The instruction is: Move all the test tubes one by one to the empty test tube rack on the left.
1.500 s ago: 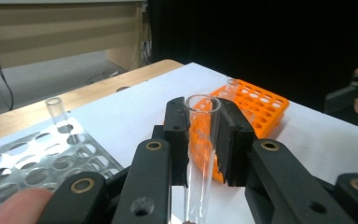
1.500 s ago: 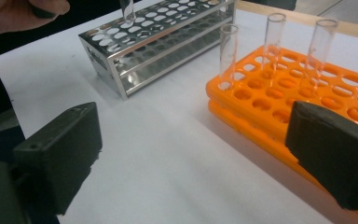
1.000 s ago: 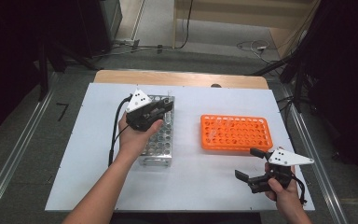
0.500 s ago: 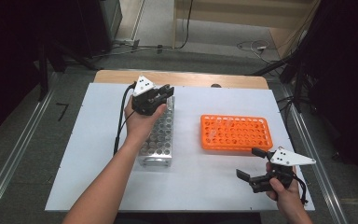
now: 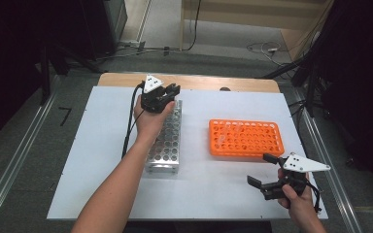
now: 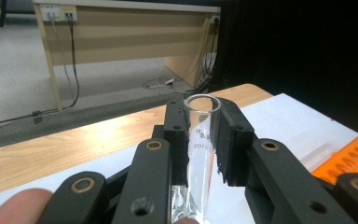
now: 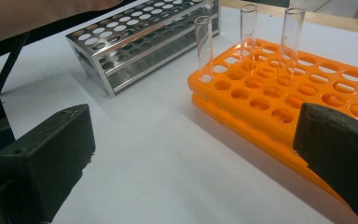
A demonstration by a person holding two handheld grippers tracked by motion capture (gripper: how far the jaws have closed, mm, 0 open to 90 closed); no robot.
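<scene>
My left gripper [image 5: 169, 91] hovers over the far end of the metal tube rack [image 5: 167, 145], shut on a clear glass test tube [image 6: 200, 140] that stands upright between its pads [image 6: 228, 144]. The tube's open rim rises just above the jaws. Right of the metal rack lies an orange tube rack [image 5: 245, 138], and in the right gripper view three glass tubes [image 7: 248, 30] stand in its holes [image 7: 279, 93]. My right gripper [image 5: 261, 169] rests near the table's front right, open, with nothing between its jaws [image 7: 191, 158].
The racks sit on a white tabletop [image 5: 102, 160] with a wooden strip [image 5: 199, 81] along its far edge. Metal rails run down both sides of the table. Beyond it are a floor with cables and a wooden desk [image 6: 121, 32].
My left hand has carried the tube from the middle of the metal rack toward its far end. The right gripper has stayed where it was.
</scene>
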